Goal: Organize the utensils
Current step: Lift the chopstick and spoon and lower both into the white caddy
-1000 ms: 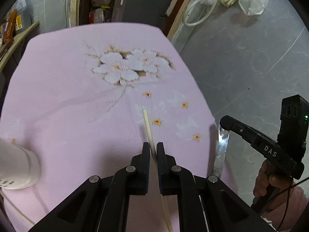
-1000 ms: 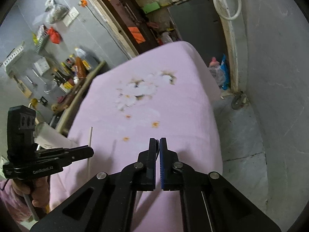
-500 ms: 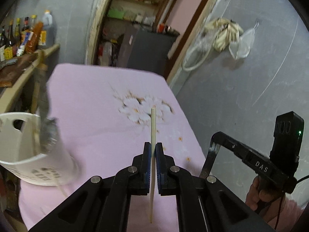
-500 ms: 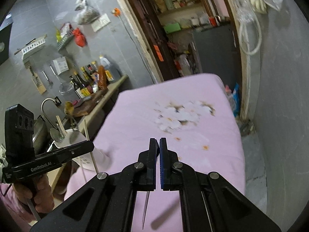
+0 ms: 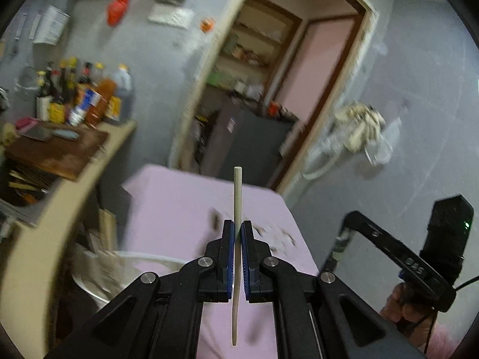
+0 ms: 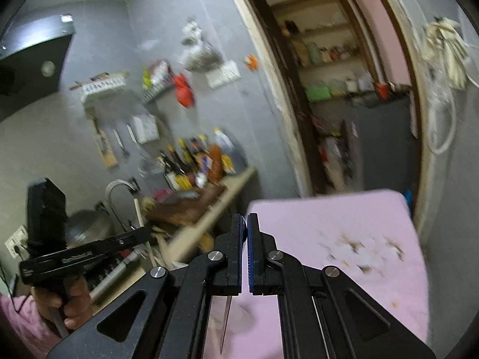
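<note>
Pink-clothed bench (image 5: pixel 179 203) lower centre; left tool (image 5: pixel 236 230) clamping upright chopstick (image 5: pixel 237 197), right tool (image 6: pixel 247 227) pinching knife (image 6: pixel 225 326); white holder (image 5: pixel 98 272) blurred lower left; risk: thin stick slipping mid-swing

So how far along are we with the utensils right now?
Midway. In hand: the left tool is shut on an upright chopstick; the right tool pinches a knife, its blade hanging below. The white holder shows blurred beneath. Left: dropping both in. Its contents are too blurred to tell.
</note>
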